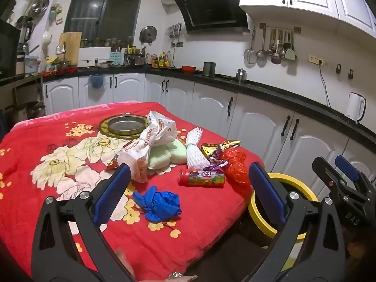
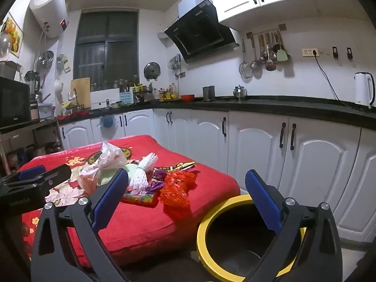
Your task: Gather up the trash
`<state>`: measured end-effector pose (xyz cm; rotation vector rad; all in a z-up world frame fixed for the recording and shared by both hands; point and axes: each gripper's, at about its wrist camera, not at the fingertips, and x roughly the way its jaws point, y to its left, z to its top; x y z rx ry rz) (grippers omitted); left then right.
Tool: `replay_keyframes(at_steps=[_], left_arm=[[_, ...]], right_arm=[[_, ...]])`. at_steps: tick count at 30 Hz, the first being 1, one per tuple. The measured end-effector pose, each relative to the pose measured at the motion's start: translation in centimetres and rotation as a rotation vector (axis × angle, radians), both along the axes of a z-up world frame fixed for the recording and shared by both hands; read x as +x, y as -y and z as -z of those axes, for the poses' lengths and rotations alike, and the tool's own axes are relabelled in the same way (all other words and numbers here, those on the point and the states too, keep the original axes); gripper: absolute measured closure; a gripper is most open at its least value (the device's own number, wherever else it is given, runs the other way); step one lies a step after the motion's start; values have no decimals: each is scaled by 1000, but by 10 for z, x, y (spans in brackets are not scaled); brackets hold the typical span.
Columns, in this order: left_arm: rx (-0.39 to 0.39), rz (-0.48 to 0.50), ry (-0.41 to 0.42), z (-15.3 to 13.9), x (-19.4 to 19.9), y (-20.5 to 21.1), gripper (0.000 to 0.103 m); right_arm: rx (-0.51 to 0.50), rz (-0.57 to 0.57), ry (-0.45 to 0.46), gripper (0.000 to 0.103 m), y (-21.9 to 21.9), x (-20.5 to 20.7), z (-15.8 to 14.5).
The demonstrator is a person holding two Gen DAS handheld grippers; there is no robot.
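The left gripper (image 1: 189, 183) has its fingers spread wide with nothing between them. Just beyond them on the red desk (image 1: 58, 127) lies a blue glove (image 1: 157, 203), which the right view does not show. Farther on come a candy tube (image 1: 201, 178), red bag (image 1: 236, 164), white net (image 1: 195, 149) and paper bag (image 1: 150, 141).

The right gripper (image 2: 186, 193) is spread too, empty, over the bin (image 2: 206, 225); its dark inside shows only in this view.
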<state>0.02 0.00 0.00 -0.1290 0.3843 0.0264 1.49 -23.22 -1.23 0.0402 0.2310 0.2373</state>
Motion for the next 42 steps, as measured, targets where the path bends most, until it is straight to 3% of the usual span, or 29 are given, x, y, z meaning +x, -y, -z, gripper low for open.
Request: replay_keyframes(at_steps=[42], left_arm=[[10,1,15,0,-1,1,11]], right_arm=[[-4,0,-1,6,-1,-1,-1]])
